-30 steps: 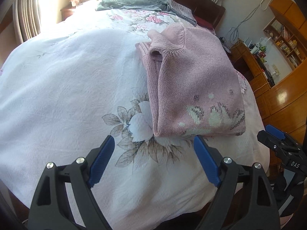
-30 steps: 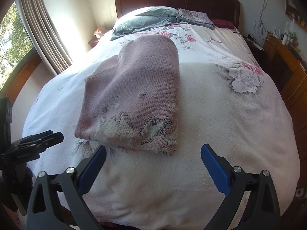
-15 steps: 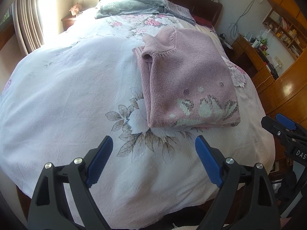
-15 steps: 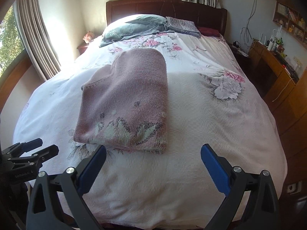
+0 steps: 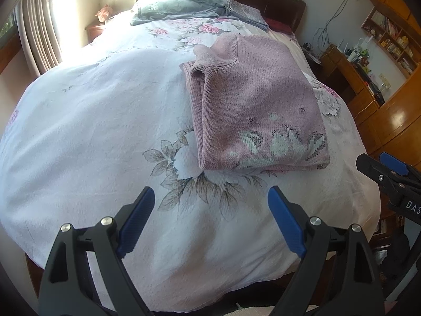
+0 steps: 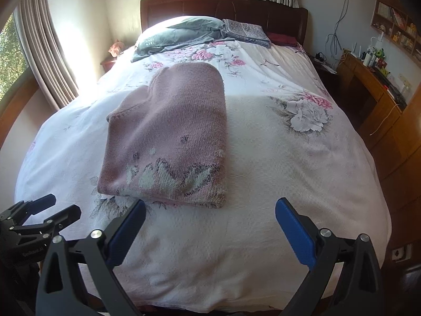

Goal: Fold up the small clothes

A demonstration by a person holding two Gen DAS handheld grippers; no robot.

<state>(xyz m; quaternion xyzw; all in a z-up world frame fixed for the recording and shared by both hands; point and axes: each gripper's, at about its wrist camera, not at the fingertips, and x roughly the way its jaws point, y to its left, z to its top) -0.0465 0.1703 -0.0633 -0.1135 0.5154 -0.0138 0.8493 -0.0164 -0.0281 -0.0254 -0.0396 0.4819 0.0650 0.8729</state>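
Sweater [image 6: 171,137] folded on bedspread [image 6: 289,184]; pillows [image 6: 184,31] beyond.

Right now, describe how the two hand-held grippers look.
Both match: the left hand-held gripper and right hand-held gripper have black angular frames with triangular cut-outs, silver bolt heads, and ribbed blue pads lining each finger. The right one's body carries white lettering in the left view.

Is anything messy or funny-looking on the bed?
Not really. The pink sweater lies folded flat on the flowered bedspread, only a bit slanted, its collar poking out on one side. Both grippers, left and right, are open and empty.
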